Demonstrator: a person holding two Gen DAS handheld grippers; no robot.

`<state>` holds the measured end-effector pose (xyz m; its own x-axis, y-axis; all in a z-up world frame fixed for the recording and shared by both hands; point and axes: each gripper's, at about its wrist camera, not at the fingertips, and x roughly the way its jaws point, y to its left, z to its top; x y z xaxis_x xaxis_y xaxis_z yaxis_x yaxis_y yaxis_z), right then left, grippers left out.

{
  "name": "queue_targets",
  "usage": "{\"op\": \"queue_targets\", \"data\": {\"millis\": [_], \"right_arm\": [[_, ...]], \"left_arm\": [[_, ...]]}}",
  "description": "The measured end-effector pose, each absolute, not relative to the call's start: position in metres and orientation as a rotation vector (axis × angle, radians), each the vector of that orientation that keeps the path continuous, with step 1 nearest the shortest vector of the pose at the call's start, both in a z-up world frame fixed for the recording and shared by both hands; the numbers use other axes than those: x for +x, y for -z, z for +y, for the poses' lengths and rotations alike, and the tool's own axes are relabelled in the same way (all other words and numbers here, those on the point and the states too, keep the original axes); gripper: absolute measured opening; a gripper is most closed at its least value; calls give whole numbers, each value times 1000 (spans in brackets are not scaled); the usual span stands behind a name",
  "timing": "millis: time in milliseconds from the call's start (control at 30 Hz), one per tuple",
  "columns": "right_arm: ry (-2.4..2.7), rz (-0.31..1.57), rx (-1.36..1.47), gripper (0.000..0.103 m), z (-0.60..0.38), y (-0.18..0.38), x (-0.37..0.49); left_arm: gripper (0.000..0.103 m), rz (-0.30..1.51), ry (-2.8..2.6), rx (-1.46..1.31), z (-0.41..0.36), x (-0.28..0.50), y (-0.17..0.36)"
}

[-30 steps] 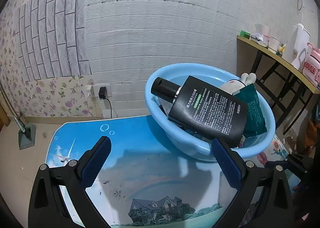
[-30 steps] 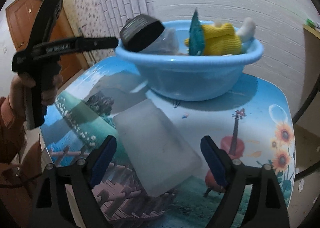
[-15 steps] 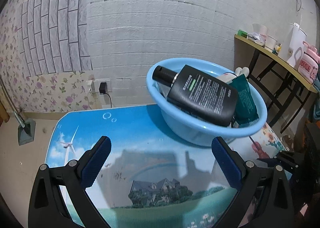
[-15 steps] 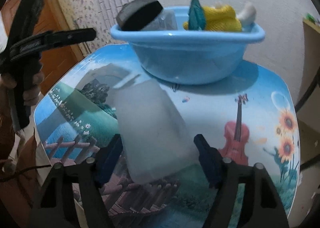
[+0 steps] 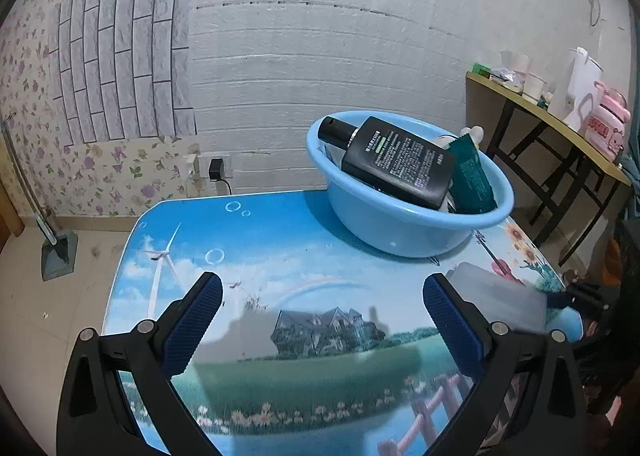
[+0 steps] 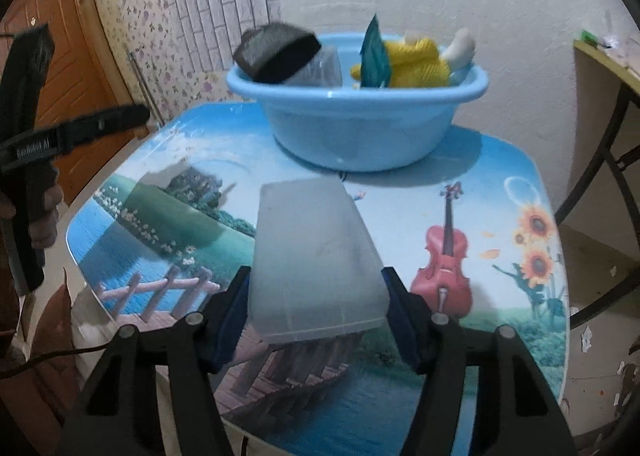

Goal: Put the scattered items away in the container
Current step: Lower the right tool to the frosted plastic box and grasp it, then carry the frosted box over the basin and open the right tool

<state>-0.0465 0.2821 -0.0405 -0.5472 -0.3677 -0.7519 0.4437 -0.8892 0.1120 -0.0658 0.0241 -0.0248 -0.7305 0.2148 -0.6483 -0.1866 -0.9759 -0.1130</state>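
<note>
Closing your right gripper [image 6: 316,316] across the near end of the frosted plastic box [image 6: 312,252] lying just before the blue basin [image 6: 460,96], treat it as light, stiff and slippery, while your left gripper [image 5: 320,320] stays apart and empty.

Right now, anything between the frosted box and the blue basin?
Nothing on the table between them. The right gripper is closing around the frosted box. The blue basin is crowded: black bottle, green packet, yellow toy.
</note>
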Motion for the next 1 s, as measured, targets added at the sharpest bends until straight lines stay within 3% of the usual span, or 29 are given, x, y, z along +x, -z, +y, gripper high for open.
{"op": "queue_targets", "data": {"millis": [1000], "right_arm": [[2509,8,762,60,257,-68,-28]], "left_arm": [[101,-86,-2734,-987,17,-33,16]]}}
